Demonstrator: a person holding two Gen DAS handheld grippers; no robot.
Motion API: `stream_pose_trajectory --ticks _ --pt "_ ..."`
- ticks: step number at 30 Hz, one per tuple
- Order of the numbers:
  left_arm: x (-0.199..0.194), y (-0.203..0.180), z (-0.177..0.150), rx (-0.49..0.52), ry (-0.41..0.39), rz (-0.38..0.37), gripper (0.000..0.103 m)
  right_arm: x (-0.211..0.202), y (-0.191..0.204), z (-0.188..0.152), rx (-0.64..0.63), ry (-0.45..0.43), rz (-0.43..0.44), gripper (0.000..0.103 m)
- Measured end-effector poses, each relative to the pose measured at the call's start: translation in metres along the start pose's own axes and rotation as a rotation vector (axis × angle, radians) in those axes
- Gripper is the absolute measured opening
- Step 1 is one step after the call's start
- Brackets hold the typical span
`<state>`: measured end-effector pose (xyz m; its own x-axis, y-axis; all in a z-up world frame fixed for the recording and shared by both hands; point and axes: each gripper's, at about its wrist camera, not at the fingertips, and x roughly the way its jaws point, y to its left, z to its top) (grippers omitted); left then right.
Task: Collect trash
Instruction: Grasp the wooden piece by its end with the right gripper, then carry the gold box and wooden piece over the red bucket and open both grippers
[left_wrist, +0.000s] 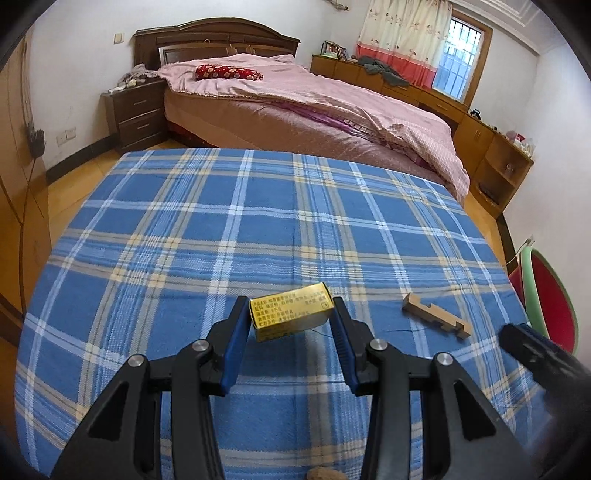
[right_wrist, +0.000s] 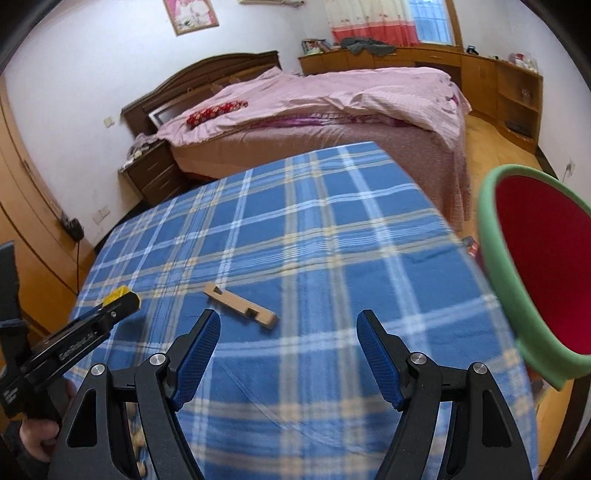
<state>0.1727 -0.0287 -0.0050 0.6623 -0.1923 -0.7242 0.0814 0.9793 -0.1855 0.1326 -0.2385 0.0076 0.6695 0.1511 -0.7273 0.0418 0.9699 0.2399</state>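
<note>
yellow box (left_wrist: 290, 312) clamped btwn left hand-held gripper (left_wrist: 290, 321) pads

We see our left gripper (left_wrist: 290, 321) and right gripper (right_wrist: 288, 347) built alike, with black plastic arms with triangular cutouts, round silver rivets at the joints, ribbed blue pads (right_wrist: 378, 360) on the fingers, and small white lettering on one black body.

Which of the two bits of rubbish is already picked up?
The small yellow cardboard box, clamped between the blue pads of the left tool above the checked cloth. The flat tan cardboard piece lies loose on the cloth, untouched.
</note>
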Motion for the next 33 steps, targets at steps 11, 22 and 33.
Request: stream_pose_trajectory --ticks 11,22,33 --pt "0.004 0.002 -0.003 -0.007 0.013 -0.028 0.044 0.035 0.023 0.001 -0.037 0.047 0.021 0.069" --pt "0.003 0.003 -0.003 -0.018 -0.006 -0.031 0.044 0.039 0.034 -0.002 -0.086 0.052 0.008 0.024" --pt "0.001 0.004 -0.001 -0.026 -0.014 -0.042 0.044 0.032 0.031 -0.010 -0.050 0.048 0.022 0.014"
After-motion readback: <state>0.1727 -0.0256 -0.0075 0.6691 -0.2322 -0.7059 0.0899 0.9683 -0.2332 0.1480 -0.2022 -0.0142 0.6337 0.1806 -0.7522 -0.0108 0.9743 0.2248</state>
